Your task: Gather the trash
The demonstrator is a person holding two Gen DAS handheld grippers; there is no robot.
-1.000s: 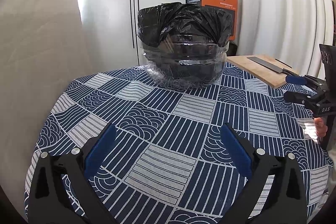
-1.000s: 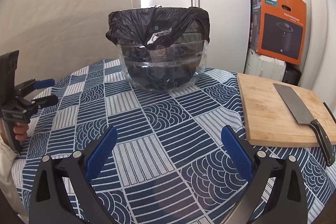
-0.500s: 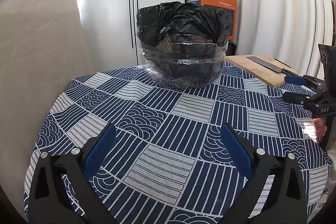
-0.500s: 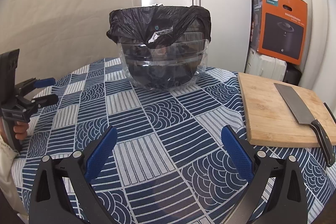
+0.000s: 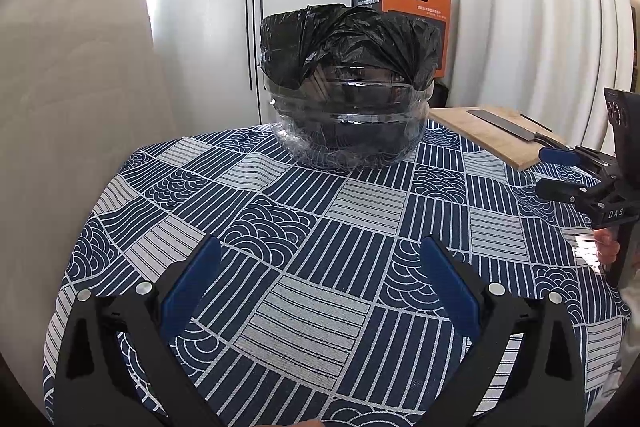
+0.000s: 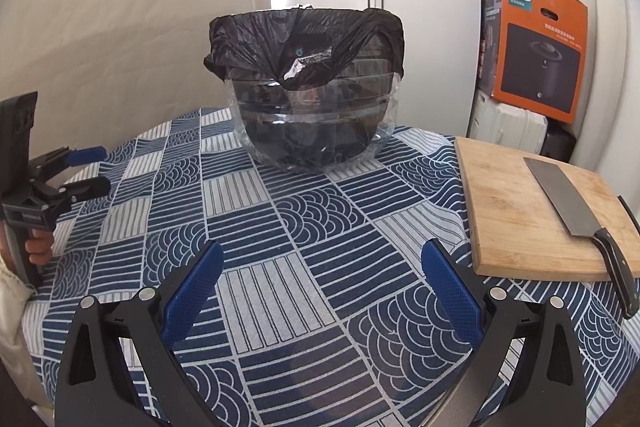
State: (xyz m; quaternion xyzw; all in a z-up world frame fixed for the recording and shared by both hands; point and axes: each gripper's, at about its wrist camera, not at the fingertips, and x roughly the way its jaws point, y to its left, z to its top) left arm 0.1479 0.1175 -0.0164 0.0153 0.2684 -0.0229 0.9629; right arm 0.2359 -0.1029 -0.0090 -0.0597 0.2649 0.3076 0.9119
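White cupboard doors and pale curtains closed off the room behind my table, which was covered by a blue-and-white patterned cloth. Near the table's far edge stood the clear plastic bin, lined with a black trash bag whose rim was folded down over the top; I could not see inside it from either wrist view. Off the table's far right corner sat an orange Philips box, with packets piled on top. Along the table's right edge lay a wooden cutting board, and on it a cleaver with its black handle reaching past the board's near edge toward me. My left gripper hovered over the near left part of the table, its blue-padded fingers spread wide with nothing between them; from the right wrist view it showed at the left edge, held upright in my hand. My right gripper hung over the near middle of the table, its fingers likewise spread wide and holding nothing, well apart from the bin and just left of the board. I saw no loose trash on the cloth in either view.
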